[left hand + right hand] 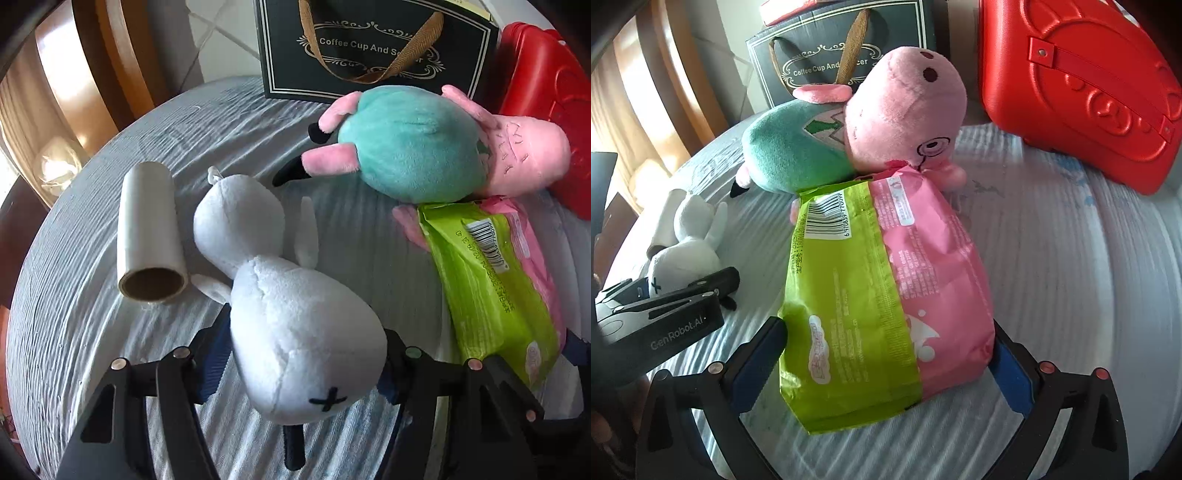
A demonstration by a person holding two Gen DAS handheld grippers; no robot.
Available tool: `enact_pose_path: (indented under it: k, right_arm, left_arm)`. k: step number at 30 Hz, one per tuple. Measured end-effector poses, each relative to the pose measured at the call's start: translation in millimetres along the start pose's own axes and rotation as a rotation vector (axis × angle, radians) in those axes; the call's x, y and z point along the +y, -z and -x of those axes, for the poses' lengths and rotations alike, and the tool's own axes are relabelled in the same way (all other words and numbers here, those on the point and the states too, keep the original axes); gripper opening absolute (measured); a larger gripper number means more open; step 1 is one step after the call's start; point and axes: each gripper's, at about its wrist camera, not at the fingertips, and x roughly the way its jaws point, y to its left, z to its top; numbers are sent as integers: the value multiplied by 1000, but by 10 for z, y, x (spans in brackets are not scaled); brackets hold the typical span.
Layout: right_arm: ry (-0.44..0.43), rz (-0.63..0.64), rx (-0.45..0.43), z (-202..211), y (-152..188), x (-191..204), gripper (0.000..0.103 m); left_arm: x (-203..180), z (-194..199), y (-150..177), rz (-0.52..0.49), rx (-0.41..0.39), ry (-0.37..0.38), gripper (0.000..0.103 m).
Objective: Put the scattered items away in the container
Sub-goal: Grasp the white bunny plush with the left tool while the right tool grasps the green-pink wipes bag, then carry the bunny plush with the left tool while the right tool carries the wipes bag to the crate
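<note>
Striped grey-white cloth (110, 332) covers the surface on which all items lie.

Left gripper (306, 354): both blue-padded fingers (212, 354) press against the sides of the white plush toy (295, 332), so the jaws are clamped on it. The toy extends forward from between the fingers, its stitched black cross nearest the camera and its ears and loop farthest ahead. Just to the left of this gripper, ahead of the left finger, a cardboard-core roll (151, 232) lies on its side, open end toward the camera, close beside the plush toy.

Right gripper (886, 354): the fingers (764, 354) sit on either side of the green and pink packet (882, 295). The left pad touches the green edge and the right pad meets the pink edge, so the jaws are closed on the packet. The packet lies flat, barcode end pointing away from the gripper.

Directly ahead of the packet's far end, the pig plush (886, 122) in a teal outfit lies on the cloth, with the packet's end overlapping it. Ahead and to the right of the right gripper stands the red plastic case (1082, 92), its lid shut. Behind the pig plush stands a dark gift bag (812, 55) printed "Coffee Cup And Saucer", with a brown ribbon handle.

In the right wrist view, the left gripper appears to the left of the packet.
</note>
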Motion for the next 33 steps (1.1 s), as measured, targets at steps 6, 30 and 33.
enact_pose_path:
  k: [6, 30, 33]
  right_arm:
    - [-2, -64, 6, 16, 4, -47, 84]
    - [-23, -36, -166, 1849, 507, 135, 59]
    - [-19, -23, -212, 2137, 573, 165, 59]
  left_arm:
    - [-49, -82, 158, -42, -25, 10, 57]
    - [140, 1569, 902, -97, -201, 43, 57]
    - [103, 1828, 985, -97, -234, 52, 57]
